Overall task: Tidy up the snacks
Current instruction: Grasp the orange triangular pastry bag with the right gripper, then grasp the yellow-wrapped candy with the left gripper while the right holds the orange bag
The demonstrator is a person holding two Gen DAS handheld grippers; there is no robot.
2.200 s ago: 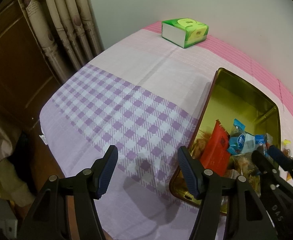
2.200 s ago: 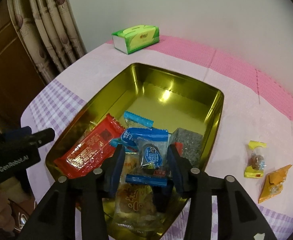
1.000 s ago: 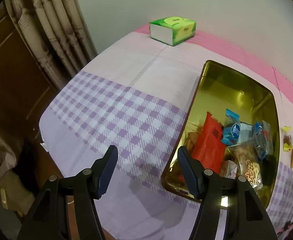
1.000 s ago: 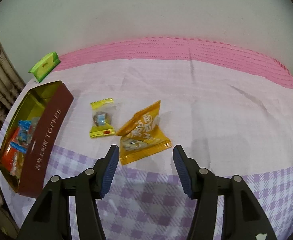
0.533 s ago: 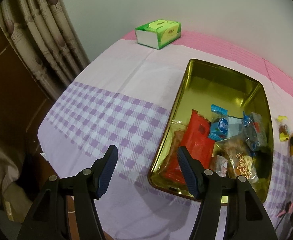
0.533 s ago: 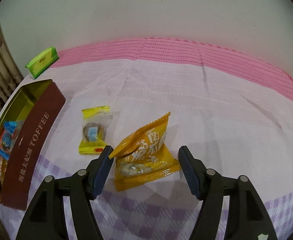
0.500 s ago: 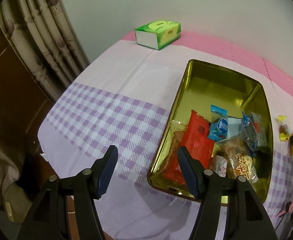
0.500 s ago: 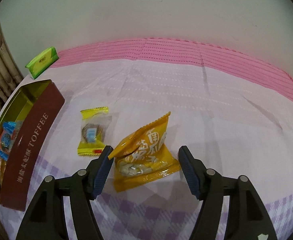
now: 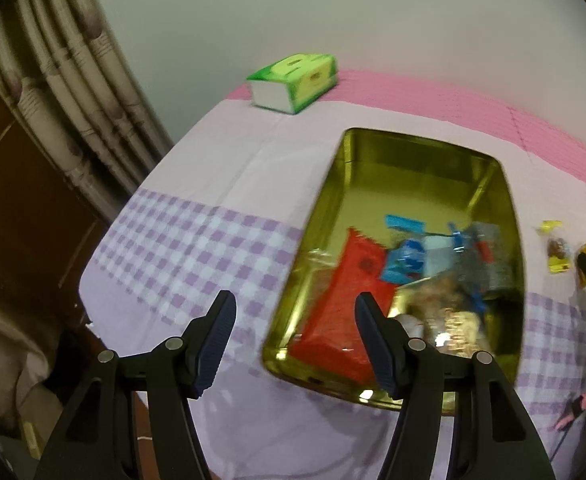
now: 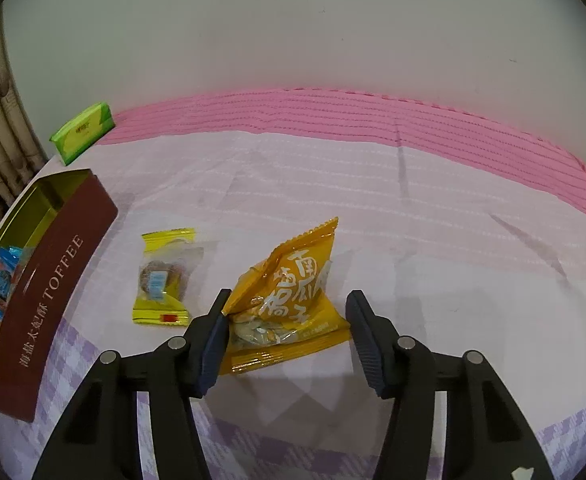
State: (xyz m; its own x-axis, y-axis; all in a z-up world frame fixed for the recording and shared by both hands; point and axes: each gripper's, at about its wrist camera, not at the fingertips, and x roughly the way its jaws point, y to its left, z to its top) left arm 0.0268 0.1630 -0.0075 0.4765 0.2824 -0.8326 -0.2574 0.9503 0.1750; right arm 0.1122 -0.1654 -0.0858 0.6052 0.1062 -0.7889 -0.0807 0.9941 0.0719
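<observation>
An orange snack bag (image 10: 289,300) lies on the cloth between the open fingers of my right gripper (image 10: 289,336); the left finger is at its edge. A small yellow-ended wrapped snack (image 10: 165,278) lies just left of it. The gold toffee tin (image 10: 57,256) with several snacks stands at the far left. In the left wrist view the tin (image 9: 425,168) holds a red packet (image 9: 345,304) and blue wrapped sweets (image 9: 407,262). My left gripper (image 9: 295,340) is open and empty above the tin's near left corner. The yellow snack (image 9: 555,246) lies right of the tin.
A green tissue box (image 9: 295,82) stands at the back of the table near the wall, also in the right wrist view (image 10: 83,132). A curtain (image 9: 65,92) and a wooden door are to the left. The table's near left edge drops off by the curtain.
My right gripper has moved down and forward so its open fingers now flank the orange bag. My left gripper has shifted right toward the tin, with motion blur.
</observation>
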